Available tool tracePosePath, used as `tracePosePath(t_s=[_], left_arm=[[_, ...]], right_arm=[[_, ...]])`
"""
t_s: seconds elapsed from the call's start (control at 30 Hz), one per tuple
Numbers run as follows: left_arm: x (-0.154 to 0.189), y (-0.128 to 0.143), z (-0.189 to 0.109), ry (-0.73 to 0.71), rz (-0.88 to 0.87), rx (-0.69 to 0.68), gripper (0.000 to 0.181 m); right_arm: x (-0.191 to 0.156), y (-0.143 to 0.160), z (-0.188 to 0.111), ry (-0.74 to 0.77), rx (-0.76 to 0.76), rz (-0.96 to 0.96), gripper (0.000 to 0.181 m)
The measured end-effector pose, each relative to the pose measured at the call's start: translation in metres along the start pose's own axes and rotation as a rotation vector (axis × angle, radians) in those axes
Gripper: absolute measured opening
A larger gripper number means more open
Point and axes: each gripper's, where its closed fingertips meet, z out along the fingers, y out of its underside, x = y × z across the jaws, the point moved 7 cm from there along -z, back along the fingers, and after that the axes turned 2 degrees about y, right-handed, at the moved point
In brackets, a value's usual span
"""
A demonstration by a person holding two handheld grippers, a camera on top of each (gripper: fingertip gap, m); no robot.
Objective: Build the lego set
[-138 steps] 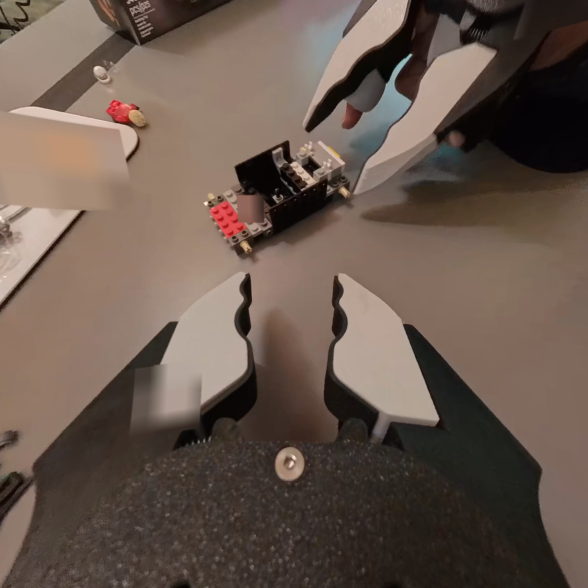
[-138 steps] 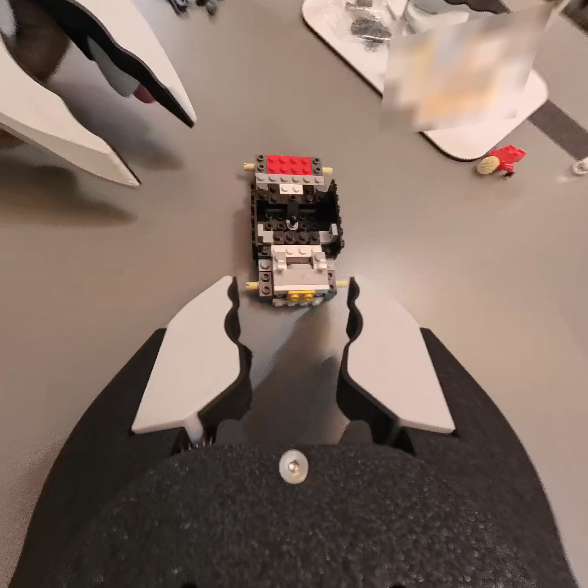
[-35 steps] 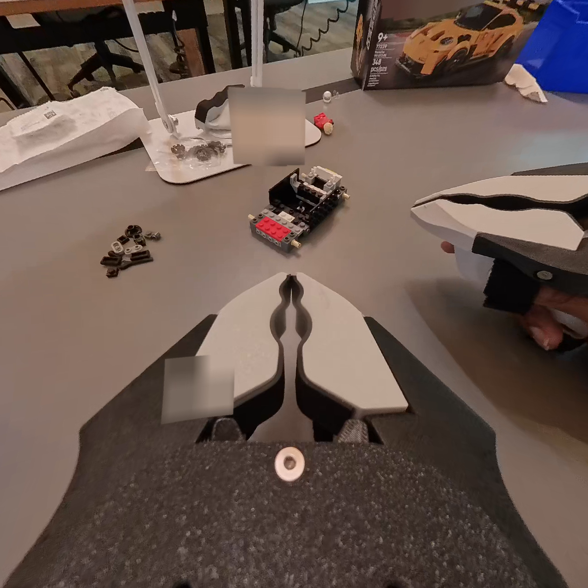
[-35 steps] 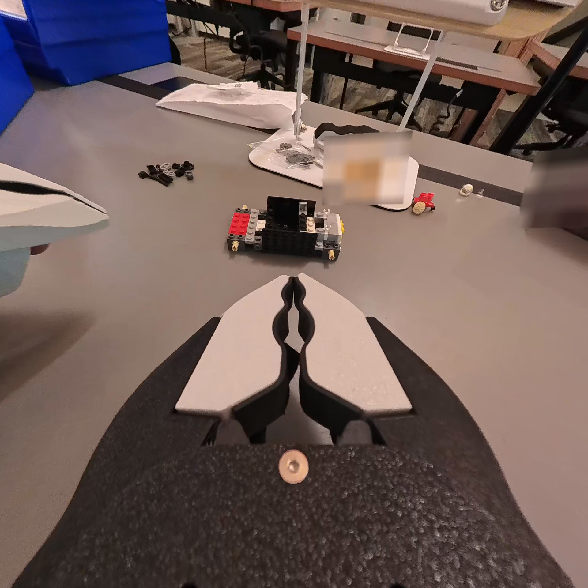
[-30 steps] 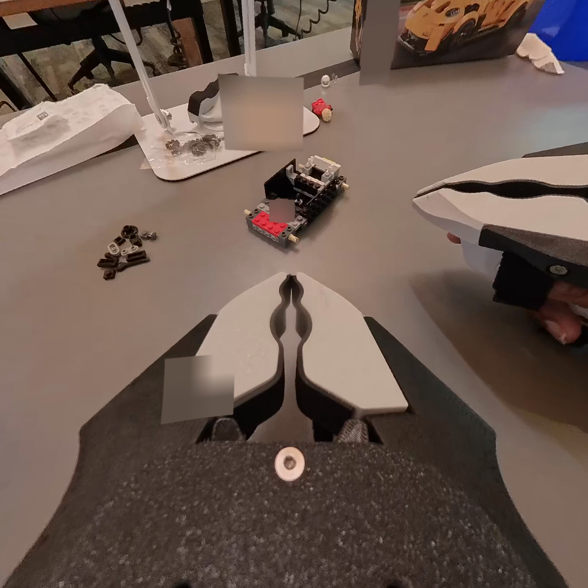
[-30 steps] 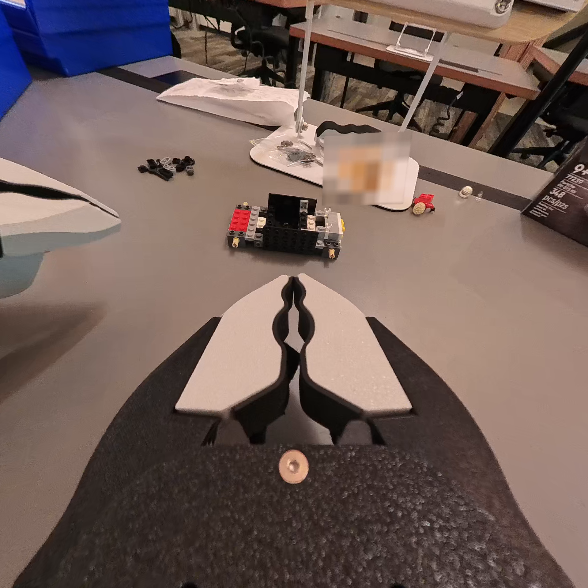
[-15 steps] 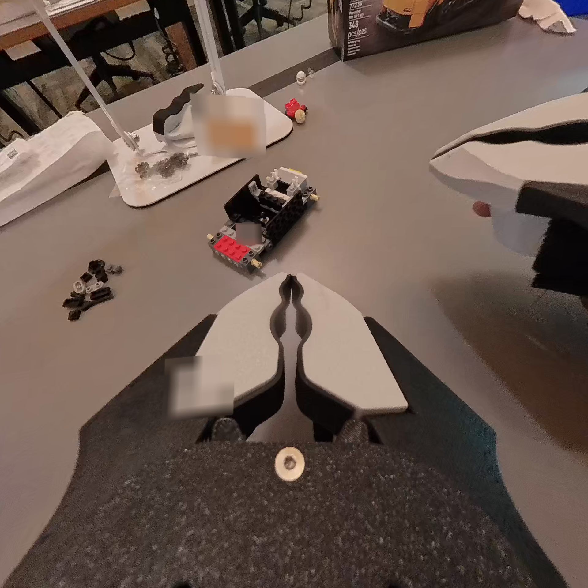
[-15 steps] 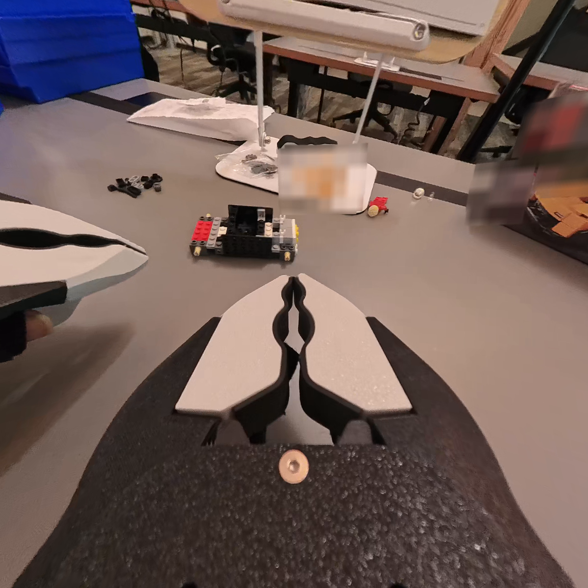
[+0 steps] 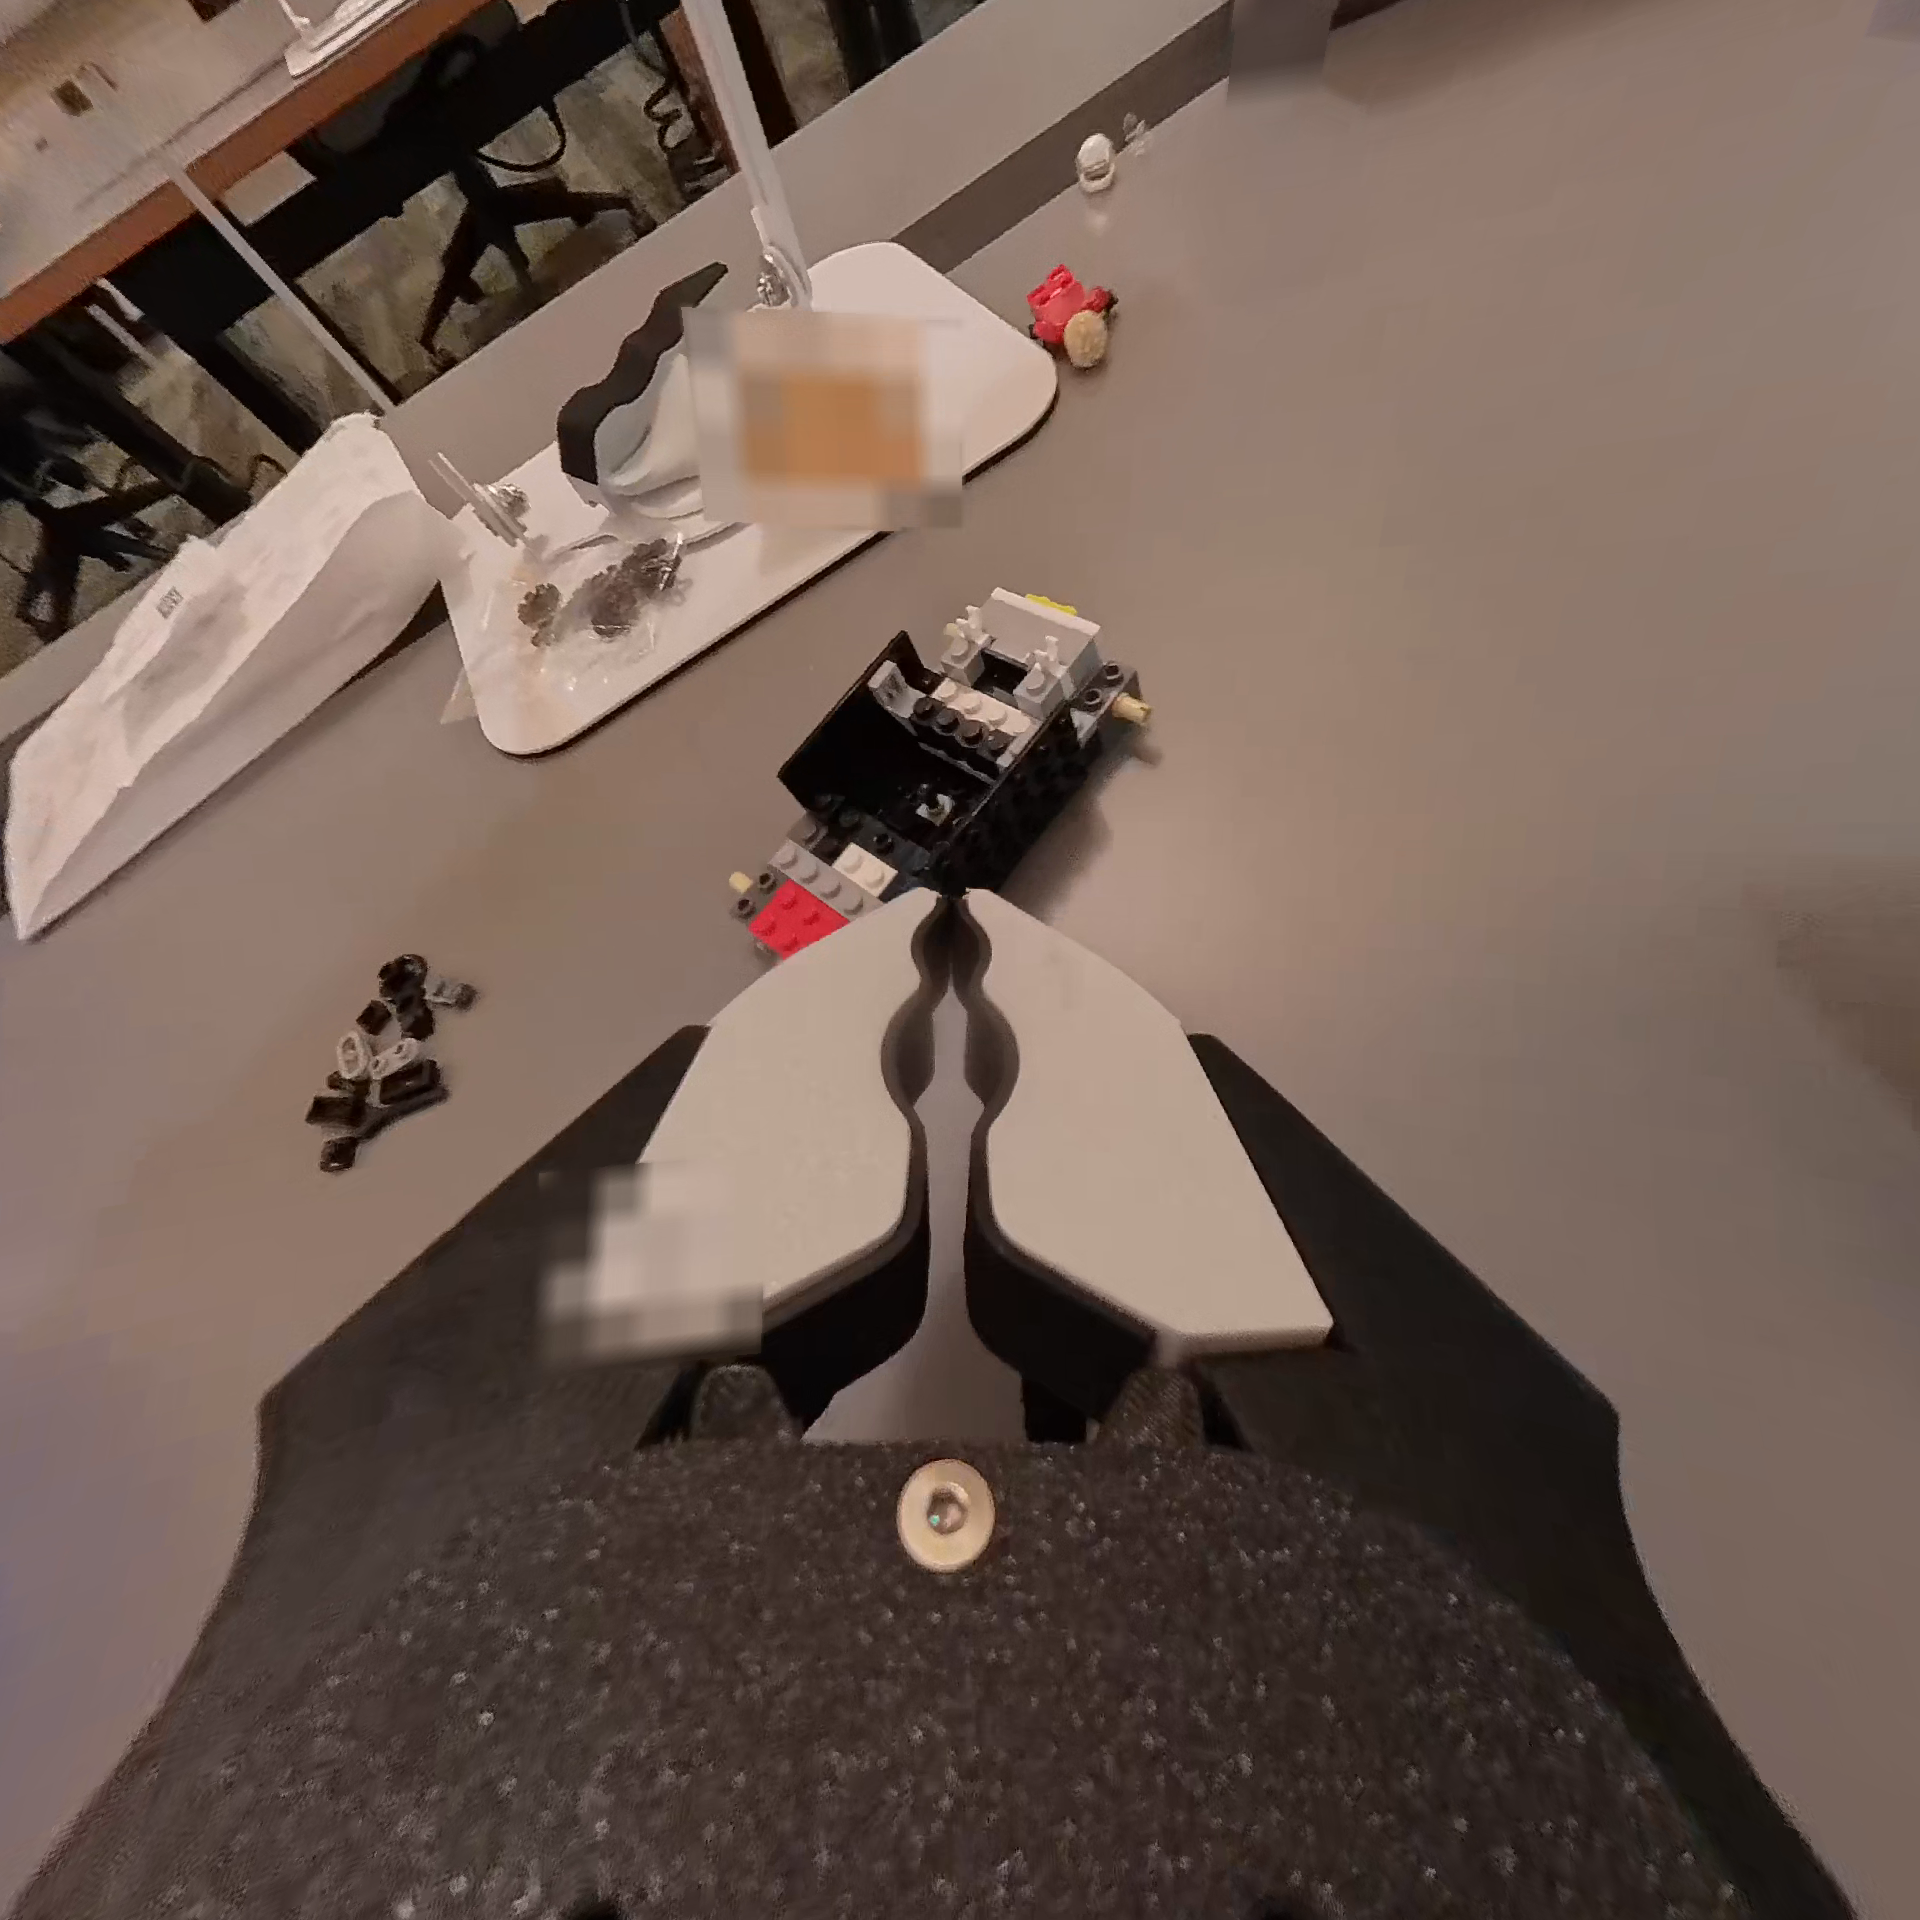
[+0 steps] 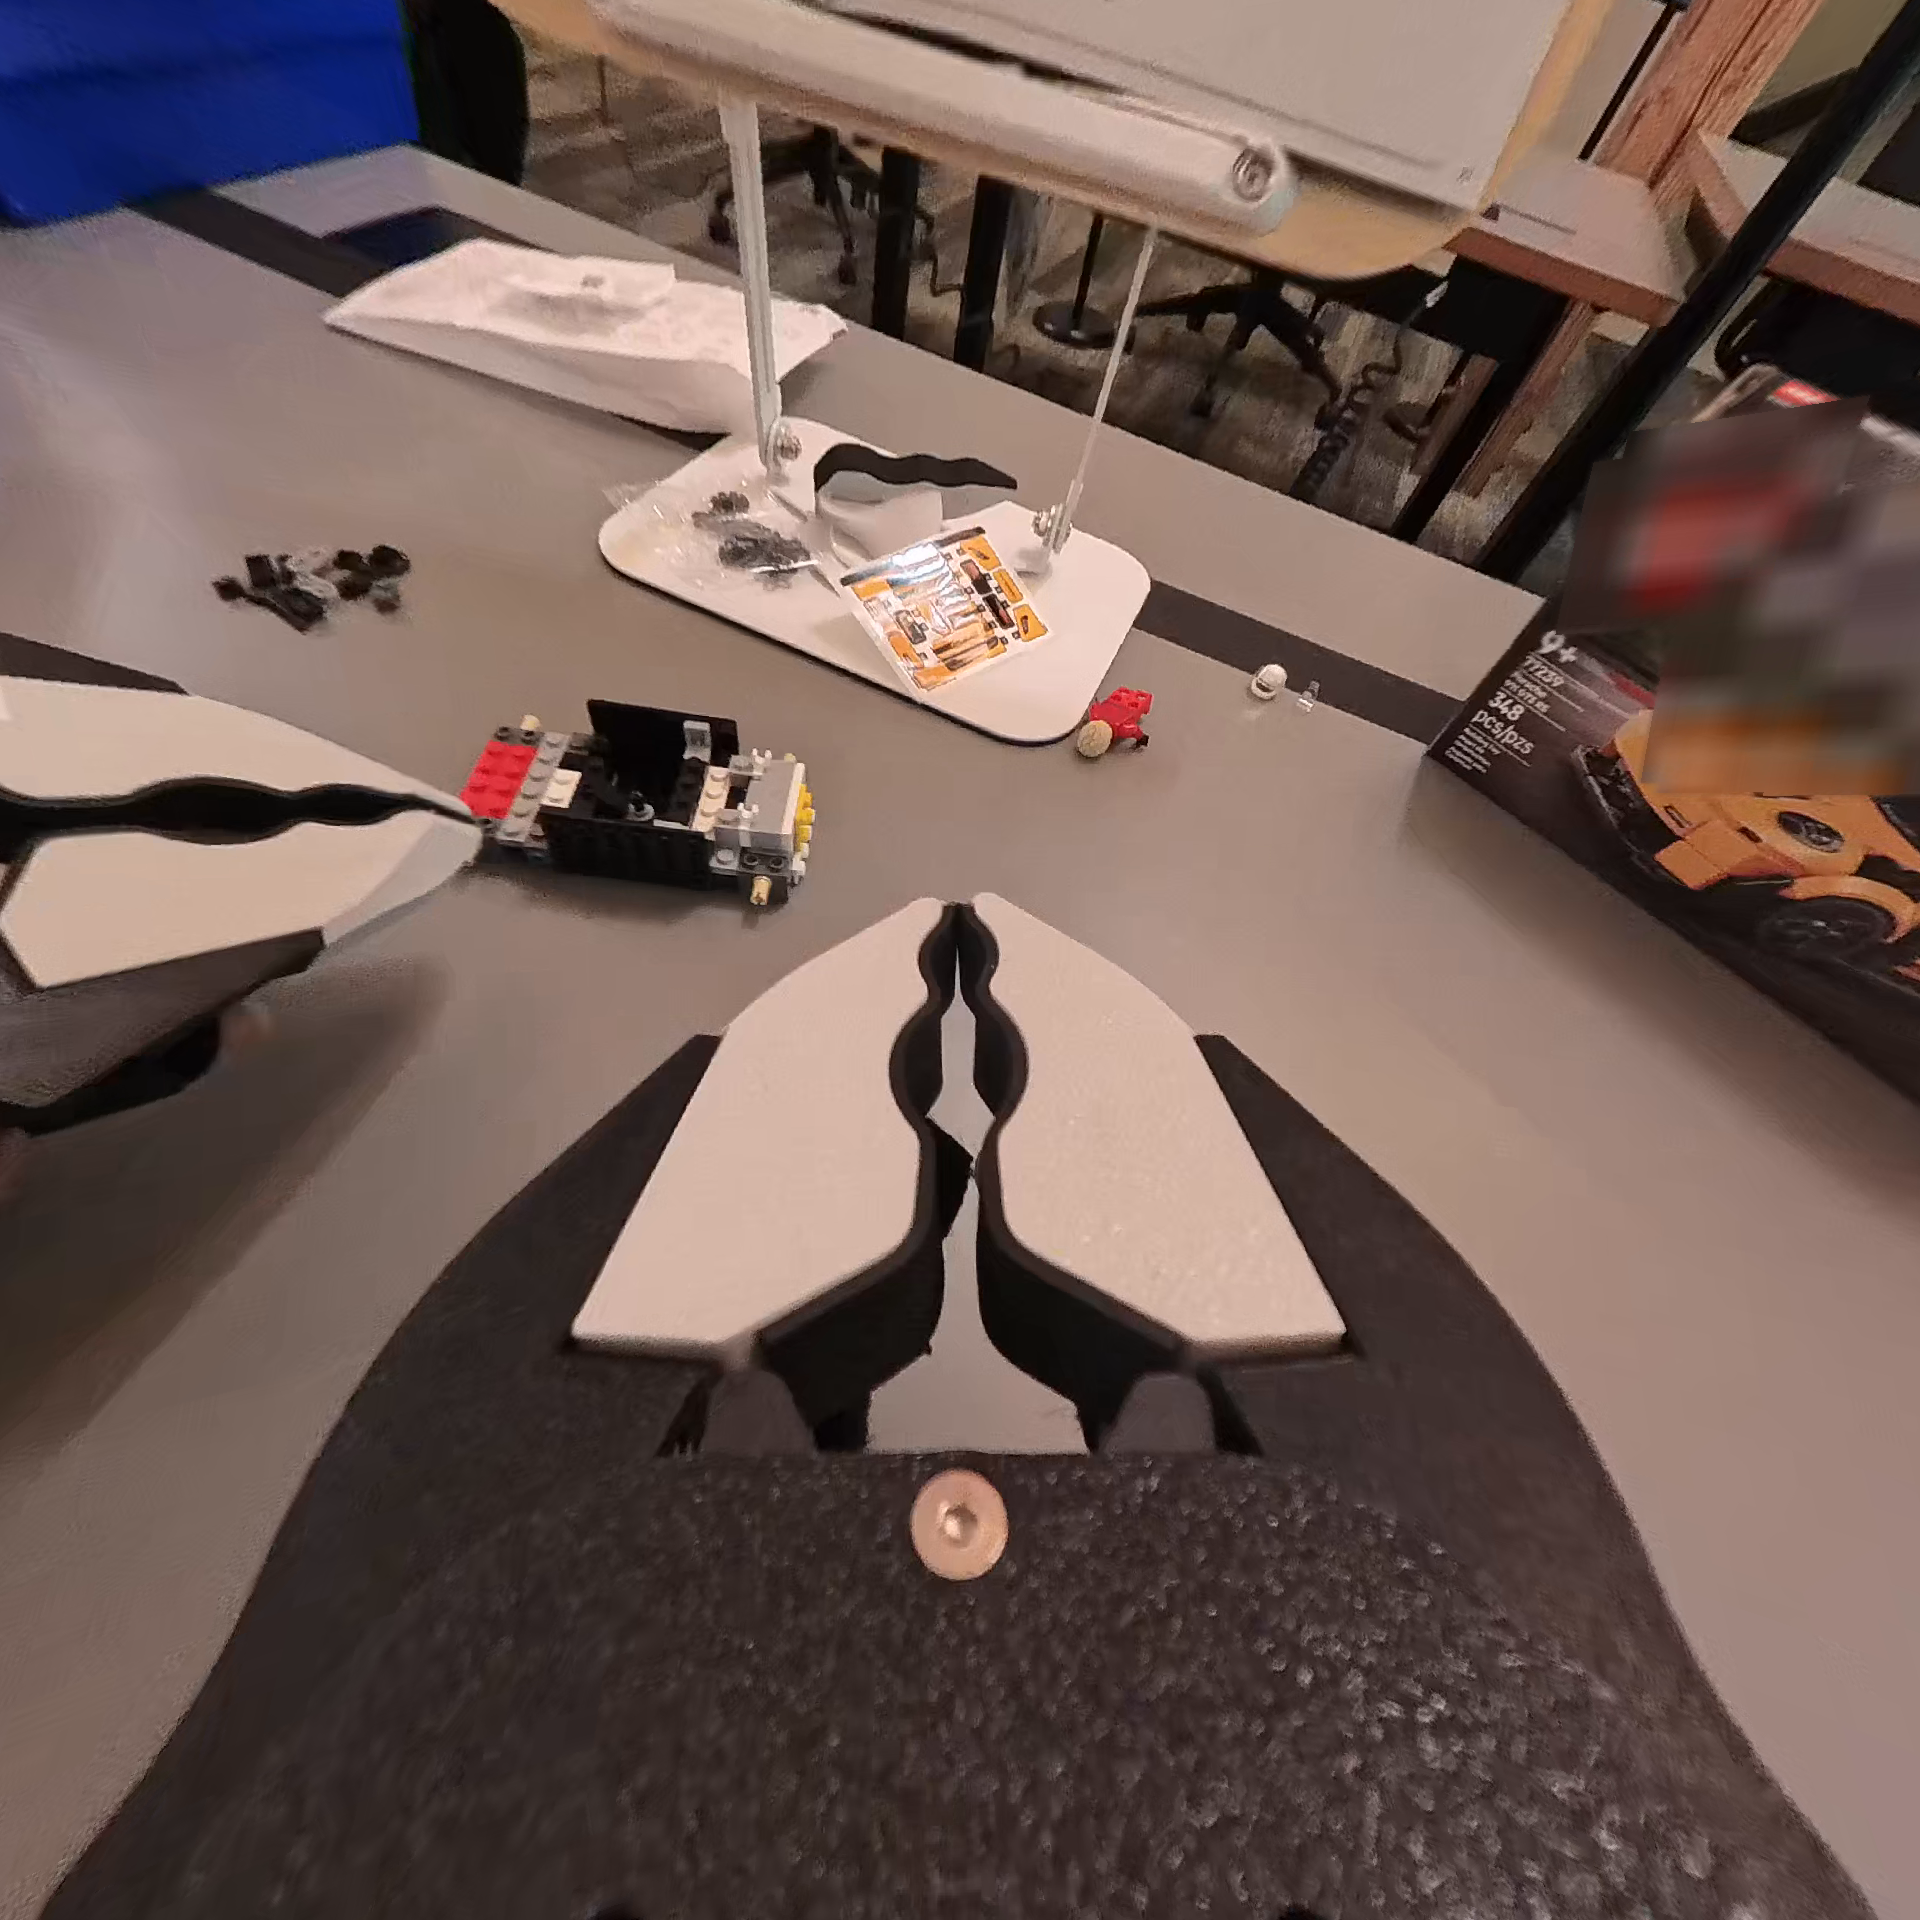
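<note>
Since the earlier frame the left gripper [image 9: 948, 906] has advanced; its pressed-together tips now overlap the red end of the lego chassis [image 9: 935, 769] at frame centre. The right gripper [image 10: 964, 910], fingers pressed together and empty, sits lower centre, apart from the chassis on the grey table [image 10: 1351, 1039].

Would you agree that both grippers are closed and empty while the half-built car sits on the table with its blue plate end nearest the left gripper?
Nearly: the plate at that end is red, not blue. The right wrist view shows the half-built car on the table, its red plate nearest the left gripper. Both it and the right gripper are closed and empty.
</note>
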Motion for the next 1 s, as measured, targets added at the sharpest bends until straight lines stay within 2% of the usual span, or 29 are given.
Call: tracePosePath(t_s=[0.27,0.57,0.7,0.8,0.9,1.0], left_arm=[[-0.011,0.008,0.016,-0.098,0.102,-0.067,0.0],[-0.02,0.018,0.022,-0.15,0.164,-0.122,0.0],[-0.021,0.018,0.02,-0.136,0.153,-0.115,0.0],[-0.023,0.015,0.015,-0.114,0.114,-0.091,0.0],[-0.026,0.015,0.013,-0.093,0.069,-0.079,0.0],[-0.028,0.015,0.011,-0.091,0.057,-0.073,0.0]], right_arm=[[0.003,0.016,0.041,-0.009,-0.044,0.027,0.0],[0.002,0.031,0.048,-0.038,-0.039,0.03,0.0],[-0.006,0.03,0.049,-0.149,0.007,-0.056,0.0],[-0.018,0.022,0.055,-0.403,0.045,-0.265,0.026],[-0.023,0.018,0.075,-0.612,-0.015,-0.451,0.061],[-0.03,0.017,0.103,-0.779,-0.087,-0.614,0.082]])
